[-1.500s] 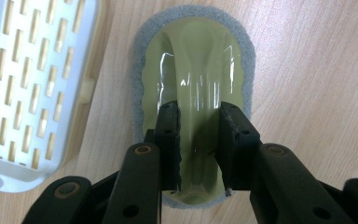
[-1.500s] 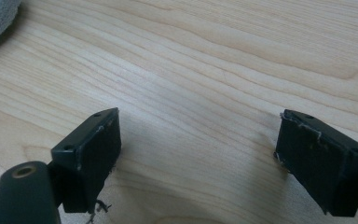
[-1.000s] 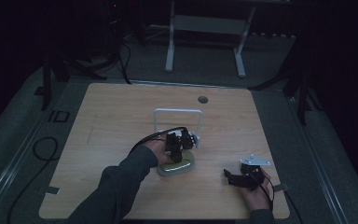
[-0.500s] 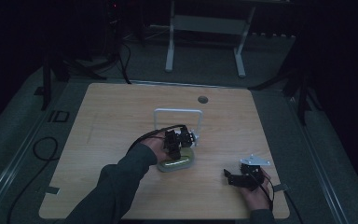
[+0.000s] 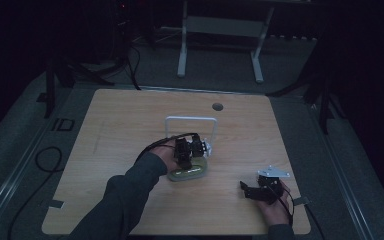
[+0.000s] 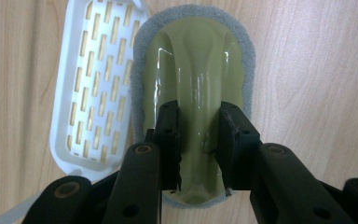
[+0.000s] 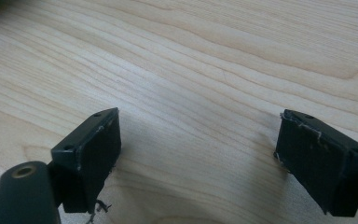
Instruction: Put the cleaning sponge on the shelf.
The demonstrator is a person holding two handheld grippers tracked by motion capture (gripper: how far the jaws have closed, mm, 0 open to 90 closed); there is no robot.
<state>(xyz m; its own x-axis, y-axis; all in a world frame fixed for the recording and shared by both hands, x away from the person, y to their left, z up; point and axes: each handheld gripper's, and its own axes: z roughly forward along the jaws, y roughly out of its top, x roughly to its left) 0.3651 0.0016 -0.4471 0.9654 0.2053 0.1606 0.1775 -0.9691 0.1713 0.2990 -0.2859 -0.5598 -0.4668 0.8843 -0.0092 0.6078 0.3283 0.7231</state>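
Observation:
A scrubber (image 6: pixel 200 60) with a glossy green handle and a grey sponge rim lies flat on the wooden table (image 5: pixel 120 130). My left gripper (image 6: pixel 199 126) points down at it, shut on the raised green handle, a pad pressing each side. From above, the left gripper (image 5: pixel 187 152) stands over the scrubber (image 5: pixel 190 174) near the table's middle. My right gripper (image 5: pixel 252 190) rests near the front right corner in a hand. Its jaws (image 7: pixel 198 140) stand wide open over bare wood with nothing between them.
A white slotted plastic tray (image 6: pixel 98 84) lies right beside the scrubber, touching its sponge edge. A white upright frame (image 5: pixel 191 120) rises just behind them. A round cable hole (image 5: pixel 217 106) sits at the far edge. Cables trail from both grippers.

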